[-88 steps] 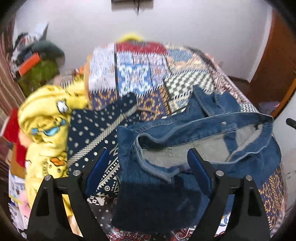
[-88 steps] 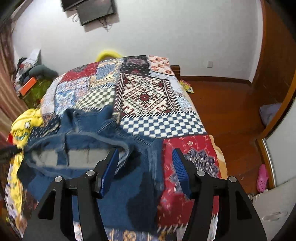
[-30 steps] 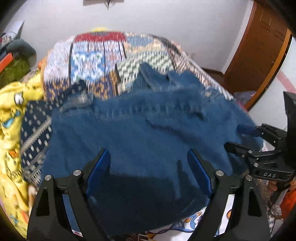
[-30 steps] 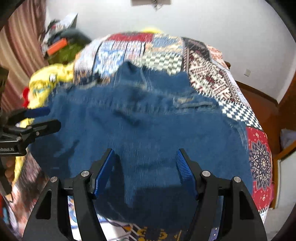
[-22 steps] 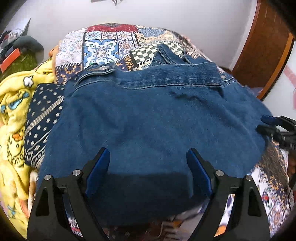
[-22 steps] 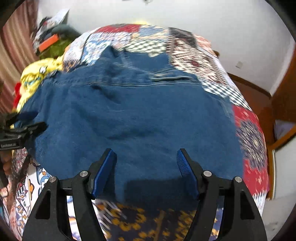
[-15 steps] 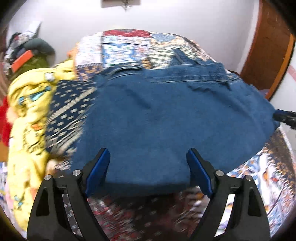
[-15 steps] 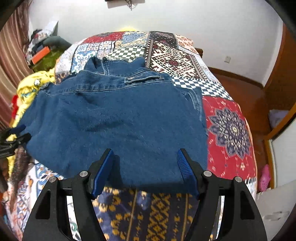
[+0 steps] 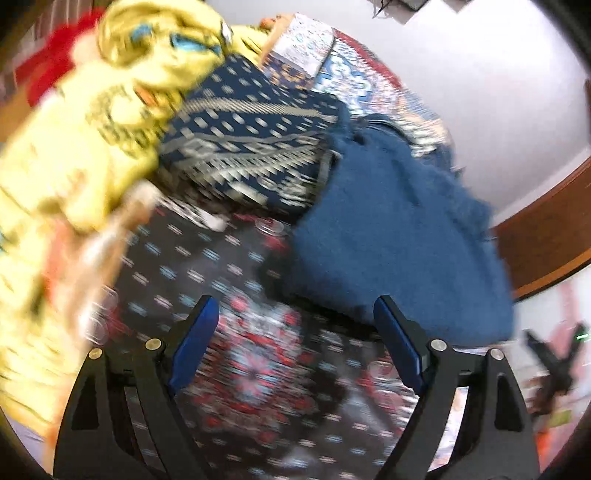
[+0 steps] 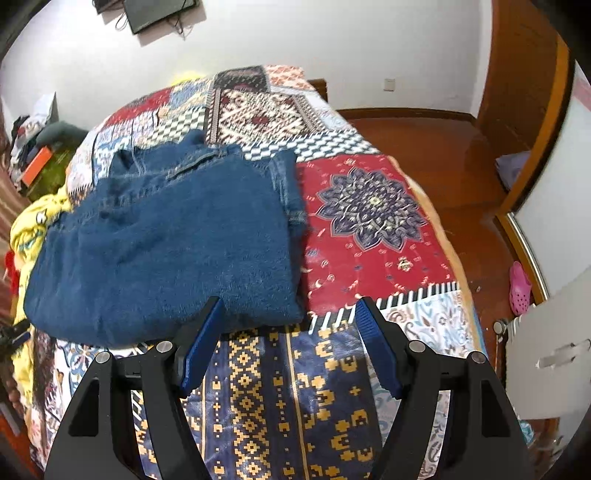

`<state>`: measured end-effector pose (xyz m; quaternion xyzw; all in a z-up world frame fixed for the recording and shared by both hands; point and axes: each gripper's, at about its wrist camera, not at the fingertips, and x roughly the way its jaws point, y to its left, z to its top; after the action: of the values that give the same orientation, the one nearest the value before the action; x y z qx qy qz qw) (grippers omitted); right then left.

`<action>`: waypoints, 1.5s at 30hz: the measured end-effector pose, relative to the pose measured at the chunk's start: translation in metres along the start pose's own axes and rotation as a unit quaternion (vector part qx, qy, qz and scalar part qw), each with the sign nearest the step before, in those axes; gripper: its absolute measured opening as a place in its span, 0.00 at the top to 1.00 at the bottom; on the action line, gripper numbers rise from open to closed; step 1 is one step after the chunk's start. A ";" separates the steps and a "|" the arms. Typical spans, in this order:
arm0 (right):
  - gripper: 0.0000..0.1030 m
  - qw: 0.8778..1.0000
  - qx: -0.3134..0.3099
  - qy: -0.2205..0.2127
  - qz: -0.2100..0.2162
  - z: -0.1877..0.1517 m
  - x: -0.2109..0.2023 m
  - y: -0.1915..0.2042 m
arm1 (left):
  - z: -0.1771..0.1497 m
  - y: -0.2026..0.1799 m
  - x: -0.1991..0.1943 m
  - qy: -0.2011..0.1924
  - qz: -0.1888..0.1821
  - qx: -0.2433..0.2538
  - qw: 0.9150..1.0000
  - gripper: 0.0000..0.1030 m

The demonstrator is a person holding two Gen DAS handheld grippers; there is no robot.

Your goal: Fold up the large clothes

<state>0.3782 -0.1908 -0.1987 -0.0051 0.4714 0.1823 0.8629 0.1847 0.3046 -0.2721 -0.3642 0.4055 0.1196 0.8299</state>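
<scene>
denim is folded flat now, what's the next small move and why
Probably bring the left hand-held gripper to the navy patterned garment beside the folded denim jacket. Both hand-held grippers are empty, the right hand-held gripper just opening over the quilt, and the jacket lies flat, so another piece looks due.

You see a patchwork bedspread (image 10: pixel 369 206) filling the middle of the right wrist view, a dark screen (image 10: pixel 155 11) on the white wall at upper left, and a pink clog (image 10: pixel 519 288) on the wooden floor (image 10: pixel 424 140) at right. A yellow cartoon blanket (image 9: pixel 74 147) blurs across the left wrist view's left.
</scene>
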 end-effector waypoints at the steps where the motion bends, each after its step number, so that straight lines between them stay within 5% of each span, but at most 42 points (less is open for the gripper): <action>1: 0.33 1.000 -0.001 -0.004 -0.001 0.001 -0.003 0.001 | -0.003 0.001 0.004 0.006 -0.026 -0.012 1.000 0.17; 4: 0.33 1.000 -0.003 -0.012 0.003 0.001 -0.007 0.007 | -0.008 -0.002 0.020 0.028 -0.091 -0.046 0.994 0.19; 7: 0.33 1.000 -0.009 -0.011 0.012 0.003 -0.002 0.014 | -0.009 -0.008 0.040 0.041 -0.138 -0.065 0.987 0.33; 11: 0.33 1.000 -0.015 -0.001 0.028 0.001 0.006 0.027 | -0.001 -0.013 0.065 0.034 -0.158 -0.074 0.984 0.36; 18: 0.33 0.997 -0.063 0.010 0.032 -0.006 0.012 0.060 | 0.008 -0.015 0.075 -0.023 -0.136 -0.122 0.983 0.48; 22: 0.33 0.995 -0.094 0.013 0.029 -0.008 0.010 0.078 | 0.011 -0.023 0.052 -0.055 -0.103 -0.130 0.985 0.69; 24: 0.33 0.993 -0.108 0.012 0.035 -0.007 0.007 0.086 | 0.018 -0.030 0.038 -0.072 -0.106 -0.128 0.983 0.71; 29: 0.33 0.988 -0.150 0.002 0.041 -0.002 -0.002 0.115 | 0.034 -0.070 -0.018 -0.144 -0.119 -0.070 0.980 0.73; 36: 0.31 0.976 -0.197 -0.020 0.091 0.010 -0.010 0.172 | 0.047 -0.102 -0.099 -0.240 -0.121 0.010 0.963 0.73; 38: 0.19 0.971 -0.212 -0.021 0.111 0.010 -0.004 0.195 | 0.049 -0.112 -0.112 -0.255 -0.108 0.037 0.960 0.73; 45: 0.19 0.953 -0.250 0.062 0.162 -0.003 0.055 0.256 | 0.043 -0.107 -0.121 -0.259 -0.083 0.079 0.959 0.73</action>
<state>0.3213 0.0651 -0.2033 -0.1557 0.4577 0.4307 0.7621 0.1853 0.2712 -0.1081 -0.2863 0.1535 0.1079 0.9396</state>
